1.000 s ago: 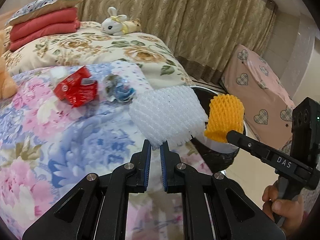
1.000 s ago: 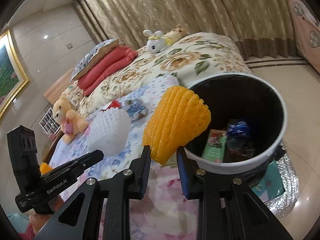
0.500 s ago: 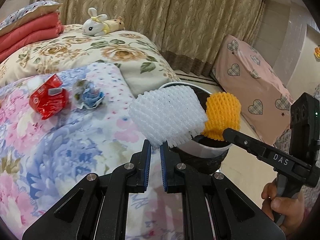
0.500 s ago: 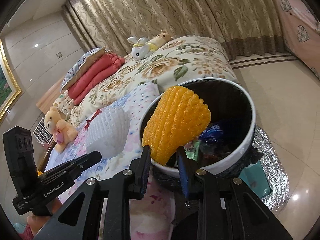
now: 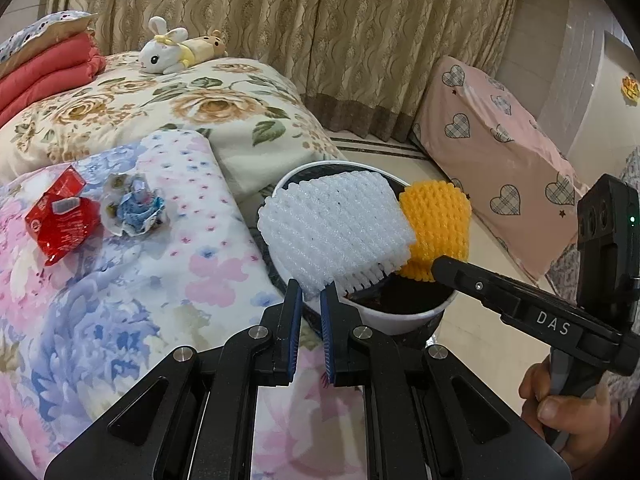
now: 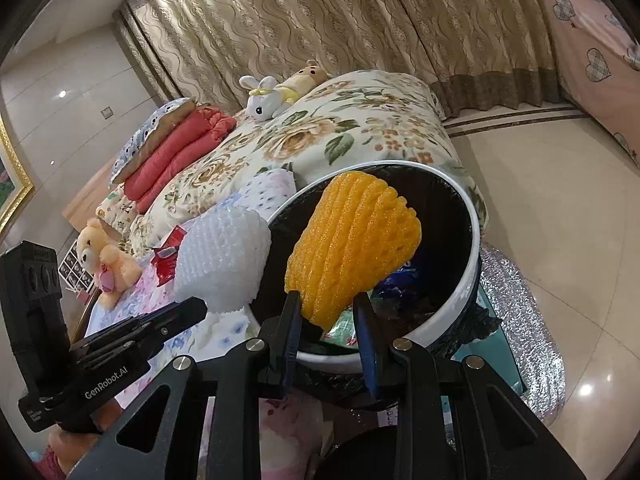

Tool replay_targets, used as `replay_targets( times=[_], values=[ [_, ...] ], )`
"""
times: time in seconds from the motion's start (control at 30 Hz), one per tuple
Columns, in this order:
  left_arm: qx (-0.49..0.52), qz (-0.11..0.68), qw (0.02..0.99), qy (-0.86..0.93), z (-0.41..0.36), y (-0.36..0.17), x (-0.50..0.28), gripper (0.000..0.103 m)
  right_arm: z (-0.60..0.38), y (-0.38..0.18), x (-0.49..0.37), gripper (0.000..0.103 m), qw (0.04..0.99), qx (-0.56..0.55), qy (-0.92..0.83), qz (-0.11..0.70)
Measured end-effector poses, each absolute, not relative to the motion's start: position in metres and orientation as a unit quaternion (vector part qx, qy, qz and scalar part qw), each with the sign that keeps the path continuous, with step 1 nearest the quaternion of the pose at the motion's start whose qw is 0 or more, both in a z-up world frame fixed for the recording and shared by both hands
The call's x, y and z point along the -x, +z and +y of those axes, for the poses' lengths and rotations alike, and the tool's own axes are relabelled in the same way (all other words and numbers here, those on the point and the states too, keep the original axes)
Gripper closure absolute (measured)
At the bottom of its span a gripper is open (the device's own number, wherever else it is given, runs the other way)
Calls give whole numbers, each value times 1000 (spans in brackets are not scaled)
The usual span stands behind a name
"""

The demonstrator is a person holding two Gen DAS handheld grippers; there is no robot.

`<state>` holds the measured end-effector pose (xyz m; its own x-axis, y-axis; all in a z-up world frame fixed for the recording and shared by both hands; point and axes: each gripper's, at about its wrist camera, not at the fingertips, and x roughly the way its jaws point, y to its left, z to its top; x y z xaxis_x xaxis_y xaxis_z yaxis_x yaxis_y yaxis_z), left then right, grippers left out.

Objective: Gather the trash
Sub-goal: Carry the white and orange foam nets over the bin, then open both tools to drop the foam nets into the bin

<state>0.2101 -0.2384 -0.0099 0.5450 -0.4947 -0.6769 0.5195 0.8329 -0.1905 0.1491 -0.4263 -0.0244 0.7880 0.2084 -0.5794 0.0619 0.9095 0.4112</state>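
My left gripper is shut on a white foam net and holds it over the near rim of the white trash bin. My right gripper is shut on an orange foam net, held over the bin's black-lined mouth. The orange net shows beside the white one in the left wrist view; the white net shows left of the bin in the right wrist view. A red wrapper and a crumpled blue-white wrapper lie on the floral bed.
The bin holds several wrappers and stands on a silver mat on the tiled floor beside the bed. Plush toys, red folded quilts and a teddy bear lie on the bed. A pink heart-patterned cover stands at right.
Both grippers moved right from over the bed to over the bin, each still holding its foam net. The bin now sits closer and more centred in both views.
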Motion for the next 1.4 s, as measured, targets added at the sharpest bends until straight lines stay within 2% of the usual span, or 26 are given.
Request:
replay_targets(
  times=[0.8,0.83,1.0,1.07,1.13,1.2,1.27,1.4],
  values=[
    [-25,399,868,-296,-267,-19,-234,94,-444,-33,-174,73,916,-201,20,346],
    [-23,401,867,-295,-268,-20,-235,91,-444,-33,-175,72,916,-201,19,347],
    [-9,404,865,-297,-265,-20,-237,83,-446,-33,-177,53,915,-205,14,348],
    [-9,401,869,-290,-262,-19,-235,65,-446,-33,-176,47,915,-207,13,346],
    [-4,398,871,-287,-257,-18,-234,63,-445,-32,-174,47,915,-209,13,344],
    [3,400,871,-284,-252,-18,-234,63,-443,-31,-174,42,916,-209,14,343],
    [12,402,872,-279,-243,-18,-233,62,-439,-29,-173,32,916,-210,17,340],
    [24,403,875,-266,-226,-20,-229,59,-430,-25,-172,27,918,-207,23,336]
  ],
)
